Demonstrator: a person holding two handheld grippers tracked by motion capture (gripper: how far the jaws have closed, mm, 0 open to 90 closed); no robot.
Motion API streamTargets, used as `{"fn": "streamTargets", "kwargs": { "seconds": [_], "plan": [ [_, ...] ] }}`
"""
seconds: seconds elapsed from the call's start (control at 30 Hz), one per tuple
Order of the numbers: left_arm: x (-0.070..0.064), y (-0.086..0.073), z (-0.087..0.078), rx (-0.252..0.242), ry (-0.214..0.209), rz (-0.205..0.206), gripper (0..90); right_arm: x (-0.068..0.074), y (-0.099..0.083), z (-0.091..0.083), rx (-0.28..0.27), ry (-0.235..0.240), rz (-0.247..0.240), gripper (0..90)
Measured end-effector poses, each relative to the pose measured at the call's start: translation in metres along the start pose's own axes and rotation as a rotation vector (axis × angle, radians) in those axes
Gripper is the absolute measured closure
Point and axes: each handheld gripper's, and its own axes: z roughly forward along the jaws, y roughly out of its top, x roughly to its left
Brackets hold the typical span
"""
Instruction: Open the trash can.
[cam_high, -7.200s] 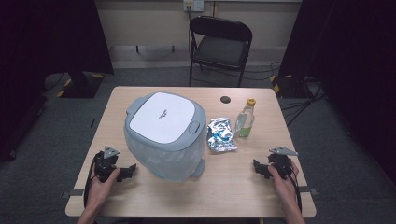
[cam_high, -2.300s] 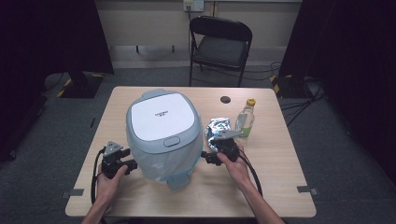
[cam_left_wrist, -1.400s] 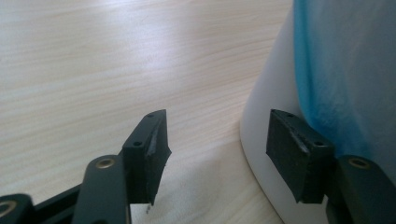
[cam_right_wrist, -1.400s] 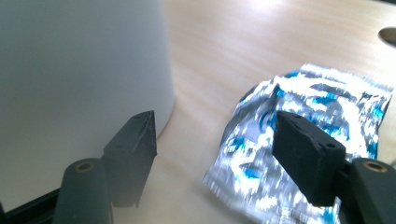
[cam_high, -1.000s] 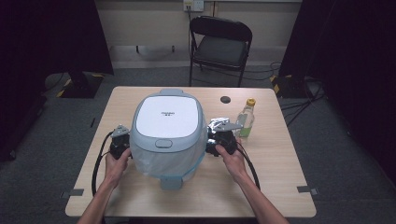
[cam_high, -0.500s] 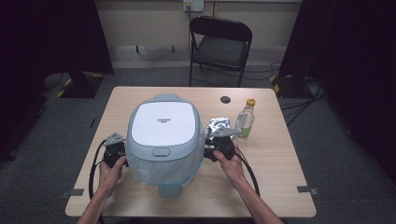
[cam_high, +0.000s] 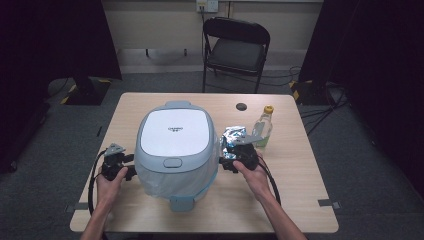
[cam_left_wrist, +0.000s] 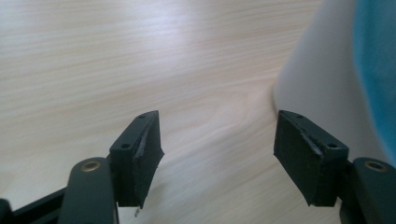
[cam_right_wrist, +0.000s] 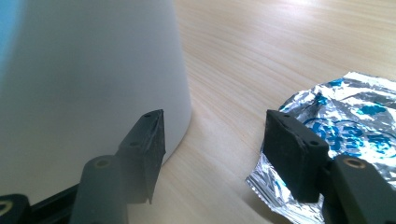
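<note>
A large white-and-pale-blue plastic rice cooker with a rounded lid (cam_high: 176, 147) stands near the middle of the light wooden desk (cam_high: 295, 200), and the person has brought one pair of tongs to each of its sides. The left tongs (cam_high: 121, 169) sit low at the cooker's left flank; in the left gripper view (cam_left_wrist: 217, 156) its black jaws stand wide apart with nothing between them but bare wood, and the cooker's white wall is just beside the right jaw. The right tongs (cam_high: 227, 164) are at the opposite flank; in the right gripper view (cam_right_wrist: 212, 156) they are also wide open and empty, with one jaw close to the cooker wall and the other hanging over the edge of a crumpled silver foil packet with blue print (cam_right_wrist: 336, 121). The work in hand seems to be moving or turning the cooker by pressing from both sides — a weak hold, since the smooth, sloped wall gives the jaws little to catch. If the push is uneven, the cooker may slide or twist. The right tongs may also drag the foil packet, or knock the small clear plastic bottle with a yellow cap (cam_high: 262, 129) standing just behind it.
</note>
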Motion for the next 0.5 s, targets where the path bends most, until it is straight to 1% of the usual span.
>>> {"fn": "streamTargets", "kwargs": {
  "seconds": [0.03, 0.1, 0.13, 0.2, 0.27, 0.33, 0.37, 0.4, 0.43, 0.5],
  "plan": [
    [0.004, -0.005, -0.003, 0.006, -0.006, 0.001, 29.9, -0.005, 0.0, -0.009, -0.031, 0.073, 0.023, 34.8],
    [0.009, -0.01, -0.004, 0.003, -0.024, 0.01, 27.0, -0.004, 0.003, -0.013, -0.019, 0.055, 0.014, 35.8],
    [0.011, -0.011, -0.004, 0.006, -0.024, -0.002, 26.6, -0.004, 0.005, -0.016, -0.019, 0.045, 0.002, 35.9],
    [0.014, -0.013, -0.001, 0.018, -0.023, -0.003, 26.5, -0.003, 0.007, -0.021, -0.029, 0.049, 0.0, 36.5],
    [0.013, -0.014, 0.003, 0.049, -0.012, 0.017, 26.6, -0.003, 0.011, -0.025, -0.032, 0.046, -0.009, 36.6],
    [0.011, -0.015, 0.007, 0.072, -0.018, 0.037, 26.6, -0.003, 0.015, -0.031, -0.041, 0.047, -0.014, 37.3],
    [0.01, -0.015, 0.009, 0.085, -0.02, 0.052, 26.6, -0.003, 0.017, -0.034, -0.042, 0.046, -0.01, 38.5],
    [0.009, -0.015, 0.01, 0.094, -0.011, 0.064, 26.4, -0.003, 0.018, -0.036, -0.05, 0.049, -0.012, 40.6],
    [0.008, -0.016, 0.01, 0.092, 0.002, 0.074, 26.4, -0.004, 0.019, -0.039, -0.057, 0.052, -0.01, 40.8],
    [0.007, -0.016, 0.011, 0.087, 0.008, 0.091, 26.2, -0.003, 0.022, -0.045, -0.065, 0.062, -0.009, 42.4]
  ]
}}
